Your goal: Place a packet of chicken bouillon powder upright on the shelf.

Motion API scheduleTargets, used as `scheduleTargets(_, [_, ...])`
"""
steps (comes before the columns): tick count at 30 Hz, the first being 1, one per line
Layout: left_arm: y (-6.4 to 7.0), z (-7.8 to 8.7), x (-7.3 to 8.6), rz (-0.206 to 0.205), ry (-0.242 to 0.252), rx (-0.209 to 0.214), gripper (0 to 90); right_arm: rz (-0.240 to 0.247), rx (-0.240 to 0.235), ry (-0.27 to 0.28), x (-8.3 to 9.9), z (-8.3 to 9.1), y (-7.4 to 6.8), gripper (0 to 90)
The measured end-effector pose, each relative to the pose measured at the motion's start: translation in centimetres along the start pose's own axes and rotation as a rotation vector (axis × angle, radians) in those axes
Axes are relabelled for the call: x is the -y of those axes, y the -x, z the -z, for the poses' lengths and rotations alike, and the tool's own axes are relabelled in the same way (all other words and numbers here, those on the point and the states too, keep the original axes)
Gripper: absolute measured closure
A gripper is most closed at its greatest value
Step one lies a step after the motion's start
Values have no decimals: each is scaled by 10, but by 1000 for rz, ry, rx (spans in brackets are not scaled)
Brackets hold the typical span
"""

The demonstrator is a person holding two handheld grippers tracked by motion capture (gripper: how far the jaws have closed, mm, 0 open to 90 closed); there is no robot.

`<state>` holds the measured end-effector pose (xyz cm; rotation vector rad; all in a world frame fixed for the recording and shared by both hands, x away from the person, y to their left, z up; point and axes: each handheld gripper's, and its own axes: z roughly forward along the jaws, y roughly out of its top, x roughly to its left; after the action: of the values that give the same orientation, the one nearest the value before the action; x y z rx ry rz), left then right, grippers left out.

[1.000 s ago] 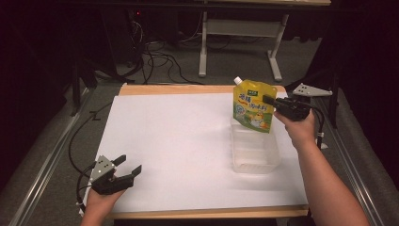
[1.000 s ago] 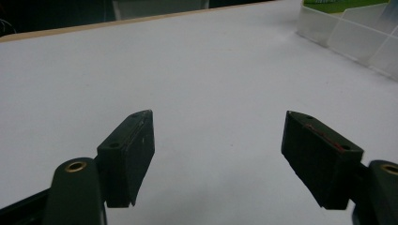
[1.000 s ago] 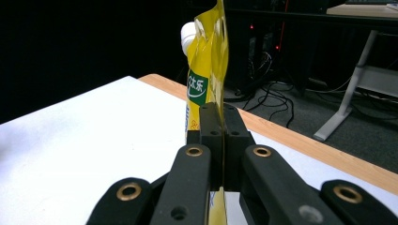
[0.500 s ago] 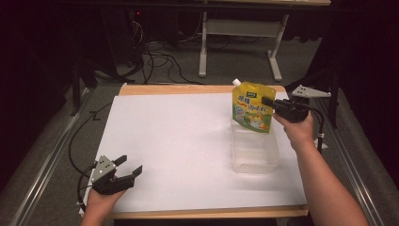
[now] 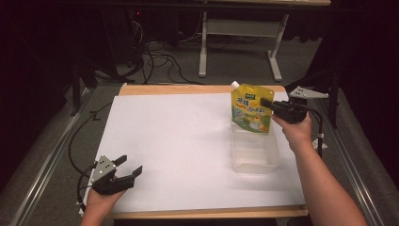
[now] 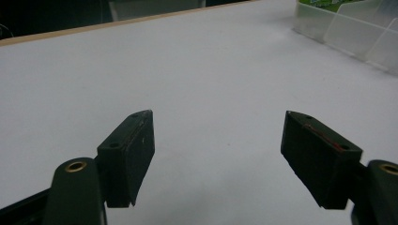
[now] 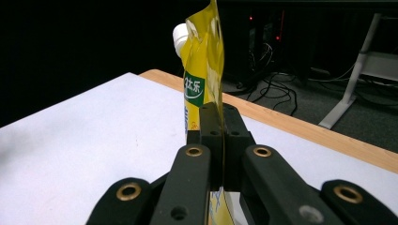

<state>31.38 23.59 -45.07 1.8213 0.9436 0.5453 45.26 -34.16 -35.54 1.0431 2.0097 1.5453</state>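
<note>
Yellow spouted pouch (image 5: 251, 112) held upright above, perhaps touching, the clear plastic container (image 5: 255, 152).

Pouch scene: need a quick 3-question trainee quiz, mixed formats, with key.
1. True or false: the left gripper is shut on the pouch.
2. Where is the pouch relative to the clear tub? A) lying flat inside it B) held upright above its far end C) on the floor
3. Fill in: the pouch's white cap sits at its top ____ corner in the high view.

Key:
1. False. The left gripper rests open near the table's front left corner; the right gripper pinches the pouch's edge.
2. B
3. left
</note>
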Motion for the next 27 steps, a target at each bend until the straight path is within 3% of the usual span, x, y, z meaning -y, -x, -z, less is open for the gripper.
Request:
scheduleTargets(10, [0,1,0,-2,4,1,266,-8,11,-23,5,-4,-1,900])
scheduleTargets(14, [0,1,0,-3,5,2,266,-33,23,-18,12,-4,3,900])
scheduleTargets(18, [0,0,0,-3,3,5,267,-19,28,-11,16,-3,1,900])
scheduleTargets(23, [0,0,-1,-9,3,5,266,-53,39,-4,22,-1,5,900])
scheduleTargets(27, [0,0,-1,-8,3,6,266,-49,45,-11,21,-1,4,900])
